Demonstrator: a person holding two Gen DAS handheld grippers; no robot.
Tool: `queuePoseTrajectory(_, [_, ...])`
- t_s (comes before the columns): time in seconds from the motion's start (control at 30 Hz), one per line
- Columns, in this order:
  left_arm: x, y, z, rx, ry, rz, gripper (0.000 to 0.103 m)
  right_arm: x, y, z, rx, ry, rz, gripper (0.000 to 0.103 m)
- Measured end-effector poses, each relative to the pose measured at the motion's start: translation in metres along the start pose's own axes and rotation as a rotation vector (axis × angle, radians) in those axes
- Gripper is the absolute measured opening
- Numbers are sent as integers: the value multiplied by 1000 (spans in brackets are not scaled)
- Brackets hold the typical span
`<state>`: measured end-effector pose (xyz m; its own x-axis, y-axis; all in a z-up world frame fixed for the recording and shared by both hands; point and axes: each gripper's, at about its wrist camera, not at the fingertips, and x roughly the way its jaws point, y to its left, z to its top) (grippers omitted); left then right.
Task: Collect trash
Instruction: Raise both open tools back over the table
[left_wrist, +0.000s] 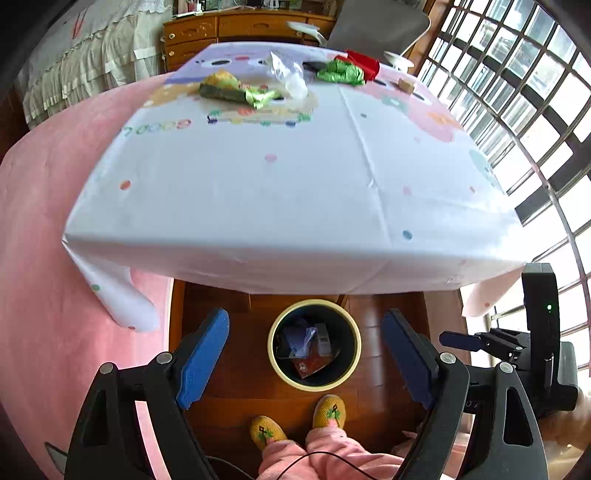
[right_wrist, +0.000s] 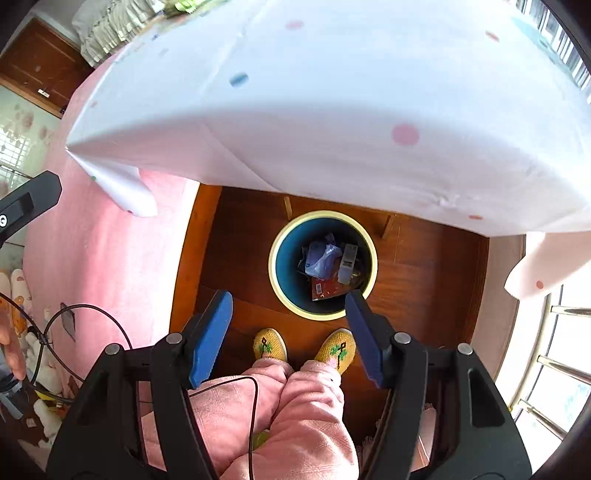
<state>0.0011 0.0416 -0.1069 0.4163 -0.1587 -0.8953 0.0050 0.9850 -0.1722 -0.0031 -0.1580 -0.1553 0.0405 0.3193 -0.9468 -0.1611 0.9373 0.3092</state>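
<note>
The left gripper sits nearest the lens, its blue fingers spread wide with nothing between them, hanging above the floor in front of the table. The right gripper is likewise spread apart and empty, held over the person's knees. Below both stands the bin, a round pail with a pale yellow rim and dark blue inside, on the wooden floor just under the near edge of the table. It already holds a crumpled blue bag, a grey carton and a red packet. More trash lies at the far end of the table, which is covered with a white dotted cloth: a green and yellow wrapper, a clear plastic bag, a crumpled green wrapper against a red cup, and a small brown block to the right. The person's yellow slippers and pink trousers show beside the bin, and a pink rug spreads to the left.
</note>
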Motion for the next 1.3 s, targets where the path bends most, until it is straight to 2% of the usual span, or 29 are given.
queuePoseTrajectory(0.2, [-73, -14, 41, -27, -98, 23, 87, -77, 18, 26, -85, -129, 54, 61])
queuePoseTrajectory(0.27, [-96, -16, 57, -49, -134, 34, 92, -101, 23, 36, -119, -179, 60, 61])
queuePoseTrajectory(0.43, [-144, -15, 101, -89, -222, 62, 97, -149, 34, 66, -205, -293, 46, 61])
queuePoseTrajectory(0.6, [-163, -6, 140, -115, -222, 98, 97, -177, 41, 102, -254, -373, 42, 61])
queuePoseTrajectory(0.67, [-165, 3, 153, -146, -205, 117, 97, -178, 48, 118, -255, -393, 25, 61])
queuePoseTrajectory(0.73, [-165, 16, 165, -182, -194, 105, 97, -176, 51, 135, -238, -404, 34, 61])
queuePoseTrajectory(0.97, [-114, 64, 215, -209, -119, 72, 97, -152, 66, 197, -209, -398, 2, 61])
queuePoseTrajectory(1.3, [-1, 118, 310, -60, 48, 28, 96, -71, 103, 322, -123, -346, -105, 61])
